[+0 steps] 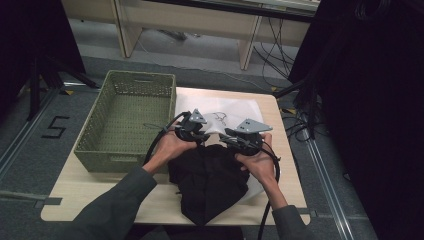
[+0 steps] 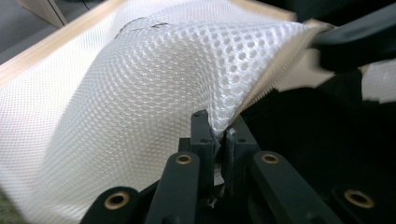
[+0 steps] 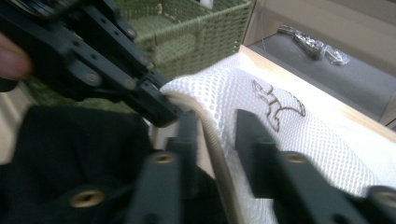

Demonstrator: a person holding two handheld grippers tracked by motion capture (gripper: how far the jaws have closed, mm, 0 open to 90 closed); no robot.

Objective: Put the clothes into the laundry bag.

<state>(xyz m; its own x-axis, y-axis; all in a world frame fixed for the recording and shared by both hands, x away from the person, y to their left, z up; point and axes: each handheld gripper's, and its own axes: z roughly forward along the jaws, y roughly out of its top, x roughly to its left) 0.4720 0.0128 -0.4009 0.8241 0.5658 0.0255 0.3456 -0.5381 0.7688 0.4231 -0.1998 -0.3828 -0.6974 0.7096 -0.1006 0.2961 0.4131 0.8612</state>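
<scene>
A white mesh laundry bag (image 1: 235,111) with a small embroidered mark (image 3: 279,105) lies at the back of the table. Half under its mouth is a black garment (image 1: 210,182). My left gripper (image 2: 217,134) is shut on the bag's upper rim and holds it lifted off the black garment (image 2: 322,144). In the high view my left gripper (image 1: 202,136) and right gripper (image 1: 225,135) meet at the bag's mouth. My right gripper (image 3: 217,123) is open, with the bag's beige rim band (image 3: 219,154) running between its jaws. The left gripper (image 3: 116,65) pinches that same rim just beyond.
A green woven basket (image 1: 95,150) stands on the left of the wooden table (image 1: 80,192), close to my left hand. Cables trail from both grippers toward the table's front edge. Dark curtains and cable bundles are to the right of the table.
</scene>
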